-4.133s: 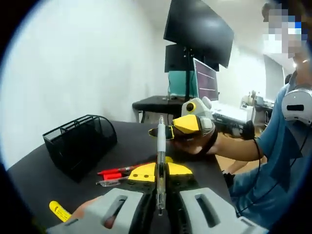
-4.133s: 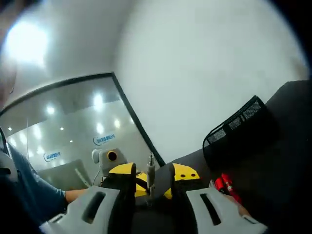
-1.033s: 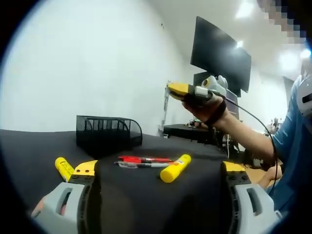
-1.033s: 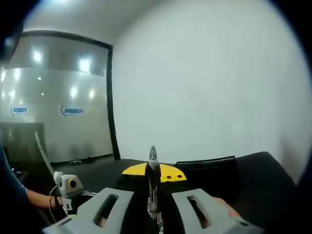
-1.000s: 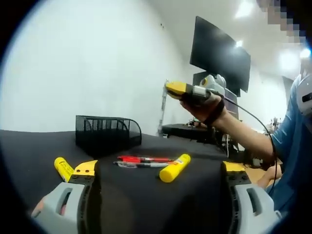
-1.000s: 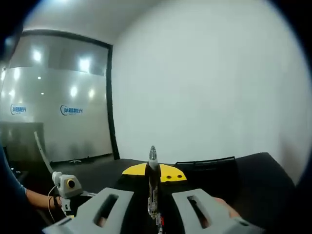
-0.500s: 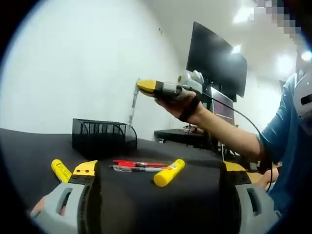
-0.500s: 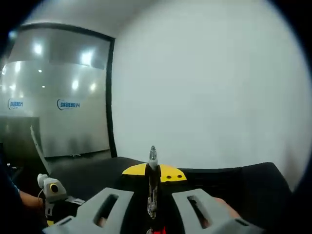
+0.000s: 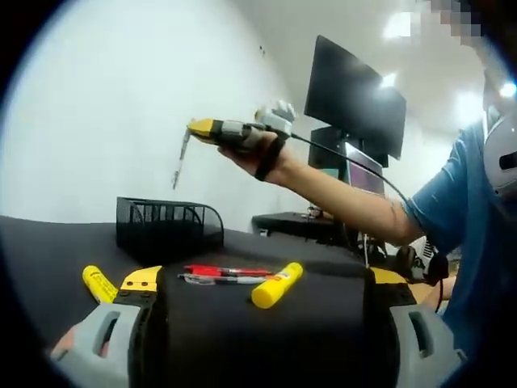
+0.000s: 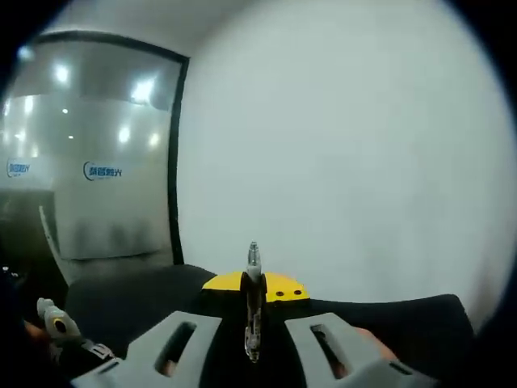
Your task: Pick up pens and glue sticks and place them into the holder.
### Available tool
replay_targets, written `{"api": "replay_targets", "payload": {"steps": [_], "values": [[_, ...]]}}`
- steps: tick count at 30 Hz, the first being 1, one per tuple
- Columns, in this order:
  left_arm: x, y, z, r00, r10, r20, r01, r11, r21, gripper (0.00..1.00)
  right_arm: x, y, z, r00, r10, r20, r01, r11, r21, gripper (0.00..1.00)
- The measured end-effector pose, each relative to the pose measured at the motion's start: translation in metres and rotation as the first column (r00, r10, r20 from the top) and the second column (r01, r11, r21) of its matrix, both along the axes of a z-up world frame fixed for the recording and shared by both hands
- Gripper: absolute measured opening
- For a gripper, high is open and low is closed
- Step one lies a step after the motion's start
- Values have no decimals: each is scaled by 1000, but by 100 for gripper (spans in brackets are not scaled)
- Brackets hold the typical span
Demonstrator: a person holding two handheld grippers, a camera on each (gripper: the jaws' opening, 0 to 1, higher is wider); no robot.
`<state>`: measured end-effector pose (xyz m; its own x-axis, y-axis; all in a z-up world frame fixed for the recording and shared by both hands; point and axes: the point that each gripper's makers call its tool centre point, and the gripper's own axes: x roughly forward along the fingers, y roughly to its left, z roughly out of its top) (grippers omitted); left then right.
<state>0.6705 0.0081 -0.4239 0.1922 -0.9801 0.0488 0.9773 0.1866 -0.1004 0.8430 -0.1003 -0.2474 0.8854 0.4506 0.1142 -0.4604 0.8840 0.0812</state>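
Note:
My left gripper (image 9: 265,280) is wide open low over the black table, nothing between its jaws. Ahead lie a yellow glue stick (image 9: 277,284), two red pens (image 9: 230,271), a clear pen (image 9: 216,280) and a second yellow glue stick (image 9: 98,283) at the left. The black mesh holder (image 9: 166,229) stands behind them. In a hand, my right gripper (image 9: 194,129) hovers above the holder, shut on a silver pen (image 9: 180,158) whose tip slants down. In the right gripper view that pen (image 10: 253,295) stands upright between the shut jaws (image 10: 253,283).
A person in a blue shirt (image 9: 464,210) stands at the right, forearm reaching across. A dark monitor (image 9: 355,97) and a desk (image 9: 299,222) sit behind. The black table (image 9: 48,242) runs left toward a white wall (image 9: 97,105).
The left gripper, shut on the pen 4.1 s ago, is now open. Over the last second the right gripper has carried the pen leftward to above the holder.

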Motion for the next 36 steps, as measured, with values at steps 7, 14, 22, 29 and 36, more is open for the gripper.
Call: {"api": "replay_targets", "payload": {"steps": [7, 14, 22, 29, 36], "values": [[1, 1, 1, 1000, 2, 11, -2, 1000, 0, 92, 30, 1, 0, 1000, -17, 5, 17, 999, -27, 5], [2, 2, 3, 1000, 9, 7, -9, 1000, -9, 90, 63, 3, -2, 999, -40, 14, 40, 998, -52, 5], [3, 4, 5, 1000, 15, 7, -15, 1000, -17, 88, 82, 15, -26, 998, -60, -7, 59, 991, -117, 5], [3, 4, 5, 1000, 20, 10, -20, 1000, -16, 86, 92, 23, -43, 997, -78, -26, 74, 990, -120, 5], [2, 4, 5, 1000, 15, 16, -15, 1000, -16, 86, 110, 26, -66, 991, -114, -75, 98, 978, -186, 5]]}}
